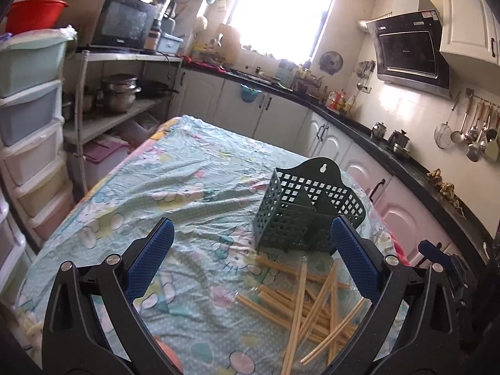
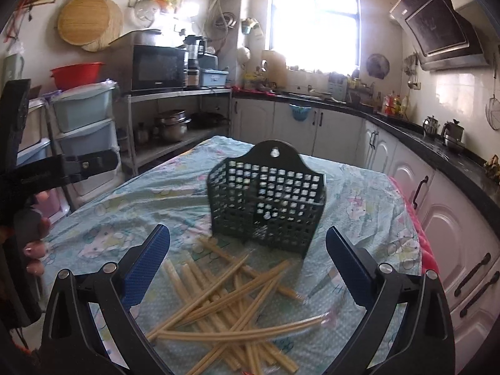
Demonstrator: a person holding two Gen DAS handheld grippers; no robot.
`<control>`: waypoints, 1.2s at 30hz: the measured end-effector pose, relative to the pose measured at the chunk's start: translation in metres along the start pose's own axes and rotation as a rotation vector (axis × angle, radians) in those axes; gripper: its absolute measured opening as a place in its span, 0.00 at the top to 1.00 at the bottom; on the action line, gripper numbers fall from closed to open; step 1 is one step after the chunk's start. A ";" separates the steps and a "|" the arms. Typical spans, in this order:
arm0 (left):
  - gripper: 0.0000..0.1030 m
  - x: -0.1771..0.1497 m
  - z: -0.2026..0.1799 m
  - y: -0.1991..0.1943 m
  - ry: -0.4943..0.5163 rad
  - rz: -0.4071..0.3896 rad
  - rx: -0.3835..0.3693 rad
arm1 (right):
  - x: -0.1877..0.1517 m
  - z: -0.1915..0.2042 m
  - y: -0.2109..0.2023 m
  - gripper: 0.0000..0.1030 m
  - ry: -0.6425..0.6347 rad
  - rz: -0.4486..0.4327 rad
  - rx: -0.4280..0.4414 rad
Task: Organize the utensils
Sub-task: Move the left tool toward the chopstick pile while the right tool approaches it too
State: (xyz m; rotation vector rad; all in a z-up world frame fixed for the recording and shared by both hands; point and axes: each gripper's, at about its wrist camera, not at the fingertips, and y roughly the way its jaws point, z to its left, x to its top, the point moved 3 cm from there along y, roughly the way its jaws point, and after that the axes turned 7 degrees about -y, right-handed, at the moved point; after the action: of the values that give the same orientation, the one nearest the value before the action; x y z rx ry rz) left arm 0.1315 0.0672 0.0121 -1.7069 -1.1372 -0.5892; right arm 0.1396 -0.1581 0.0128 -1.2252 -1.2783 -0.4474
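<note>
A dark green mesh utensil basket point(image 1: 307, 211) point(image 2: 267, 204) stands upright on the table, with nothing showing inside. A loose pile of several pale wooden chopsticks point(image 1: 315, 307) point(image 2: 231, 306) lies on the cloth just in front of it. My left gripper point(image 1: 251, 237) is open and empty, above the table left of the pile. My right gripper point(image 2: 248, 243) is open and empty, hovering over the pile, facing the basket. The left gripper's body point(image 2: 47, 172) and the hand holding it show at the left edge of the right wrist view.
The table carries a crinkled light-blue patterned cloth point(image 1: 162, 187) point(image 2: 131, 215). Stacked plastic drawers point(image 1: 28, 118) and a metal shelf with pots point(image 1: 118, 93) stand to the left. White cabinets under a dark counter point(image 2: 437, 162) run along the right.
</note>
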 end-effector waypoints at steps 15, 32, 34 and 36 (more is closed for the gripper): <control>0.10 -0.006 0.001 0.096 -0.017 0.219 0.016 | -0.011 -0.056 0.059 0.06 0.106 0.157 -0.018; 0.32 -0.046 0.017 0.160 -0.186 0.491 -0.069 | -0.052 -0.066 0.111 0.31 0.142 0.351 0.085; 0.34 -0.049 0.017 0.164 -0.194 0.505 -0.070 | -0.054 -0.064 0.117 0.34 0.152 0.367 0.106; 0.34 -0.051 0.019 0.169 -0.198 0.513 -0.060 | -0.057 -0.063 0.123 0.39 0.173 0.387 0.130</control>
State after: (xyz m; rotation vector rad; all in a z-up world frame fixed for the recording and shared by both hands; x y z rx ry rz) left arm 0.2566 0.0462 -0.1117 -2.0433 -0.7665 -0.1372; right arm 0.2532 -0.1882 -0.0799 -1.2583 -0.8825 -0.1813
